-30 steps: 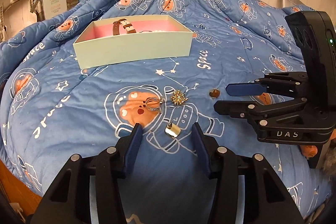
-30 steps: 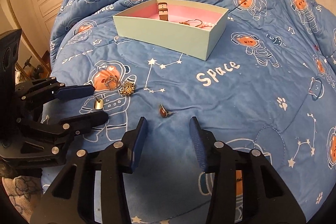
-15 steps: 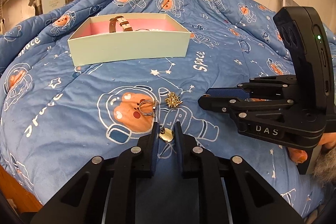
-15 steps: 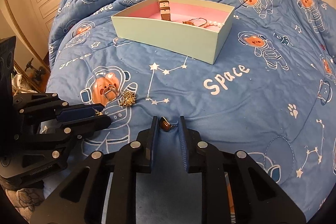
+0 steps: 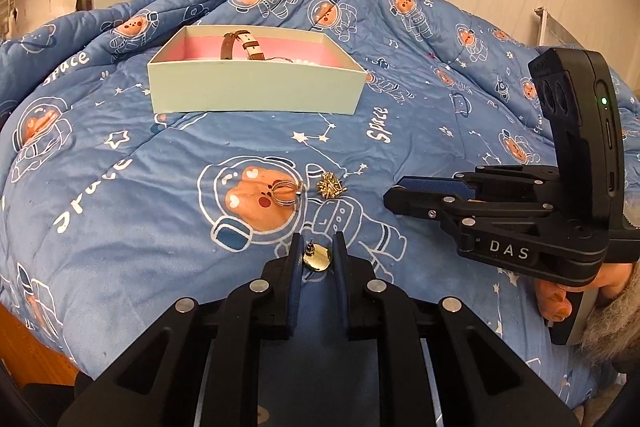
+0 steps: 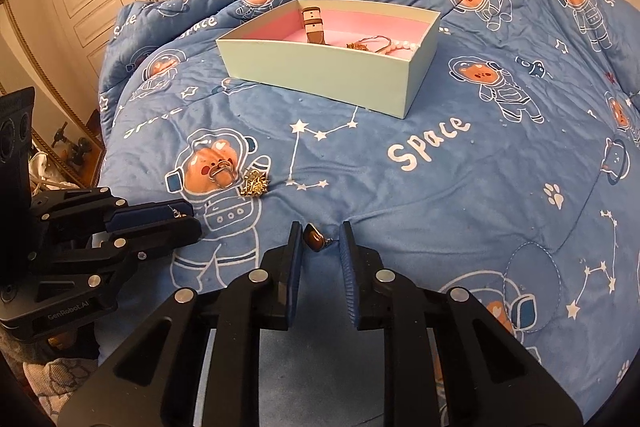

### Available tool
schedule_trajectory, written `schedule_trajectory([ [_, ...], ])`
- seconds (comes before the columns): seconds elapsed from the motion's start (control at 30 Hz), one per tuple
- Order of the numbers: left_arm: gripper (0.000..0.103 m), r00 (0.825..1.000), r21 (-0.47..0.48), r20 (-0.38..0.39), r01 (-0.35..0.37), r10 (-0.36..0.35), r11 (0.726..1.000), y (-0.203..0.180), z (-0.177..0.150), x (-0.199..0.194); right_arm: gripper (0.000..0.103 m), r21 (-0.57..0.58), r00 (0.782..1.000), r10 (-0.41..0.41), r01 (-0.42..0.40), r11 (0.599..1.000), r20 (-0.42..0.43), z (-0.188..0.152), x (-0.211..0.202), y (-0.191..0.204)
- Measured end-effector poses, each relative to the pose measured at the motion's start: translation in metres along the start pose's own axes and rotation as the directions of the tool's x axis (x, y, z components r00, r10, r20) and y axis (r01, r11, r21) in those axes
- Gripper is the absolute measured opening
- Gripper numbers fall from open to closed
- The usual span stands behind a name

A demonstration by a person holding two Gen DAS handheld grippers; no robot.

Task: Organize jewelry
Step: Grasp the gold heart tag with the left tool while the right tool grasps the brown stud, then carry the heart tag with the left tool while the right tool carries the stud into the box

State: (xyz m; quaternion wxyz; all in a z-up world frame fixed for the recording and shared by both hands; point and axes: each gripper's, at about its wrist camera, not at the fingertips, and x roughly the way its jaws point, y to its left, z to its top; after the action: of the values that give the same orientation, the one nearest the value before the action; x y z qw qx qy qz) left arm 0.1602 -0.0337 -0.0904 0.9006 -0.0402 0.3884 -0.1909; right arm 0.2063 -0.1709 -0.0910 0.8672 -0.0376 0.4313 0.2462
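Gold stud (image 5: 316, 257) between left gripper (image 5: 316, 259) jaws, amber stud (image 6: 313, 237) between right gripper (image 6: 318, 247) jaws; both just closed narrow, pinching. Ready for box (image 5: 256, 87).

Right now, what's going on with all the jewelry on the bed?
A person holds a pair of tongs in each hand over a blue space-print quilt. The left tongs have just closed on a round gold earring; the right tongs have just closed on a brown stone earring. Rings and a gold snowflake piece lie loose on the quilt. The pale green box behind already holds a brown watch strap.
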Motion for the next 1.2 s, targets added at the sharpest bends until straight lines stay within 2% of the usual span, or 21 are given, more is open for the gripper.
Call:
schedule_trajectory([
  [0.23, 0.014, 1.000, -0.024, 0.003, 0.012, -0.012, 1.000, 0.005, 0.002, -0.004, 0.019, -0.010, 1.000, 0.013, -0.013, 1.000, 0.003, 0.001, -0.006, 0.006],
  [0.53, 0.014, 0.999, -0.032, 0.038, 0.023, -0.022, 0.999, 0.007, 0.015, -0.019, 0.019, -0.037, 0.997, 0.040, -0.037, 0.999, 0.072, 0.018, -0.027, 0.018],
  [0.93, 0.014, 0.993, -0.043, 0.118, 0.008, -0.003, 0.999, 0.029, 0.071, -0.029, 0.019, -0.096, 0.985, 0.045, -0.030, 0.995, 0.166, 0.070, -0.036, 0.023],
  [1.2, 0.014, 0.992, -0.052, 0.126, -0.013, 0.019, 0.999, 0.044, 0.107, -0.019, 0.019, -0.070, 0.985, 0.031, -0.019, 0.997, 0.171, 0.106, -0.022, 0.007],
])
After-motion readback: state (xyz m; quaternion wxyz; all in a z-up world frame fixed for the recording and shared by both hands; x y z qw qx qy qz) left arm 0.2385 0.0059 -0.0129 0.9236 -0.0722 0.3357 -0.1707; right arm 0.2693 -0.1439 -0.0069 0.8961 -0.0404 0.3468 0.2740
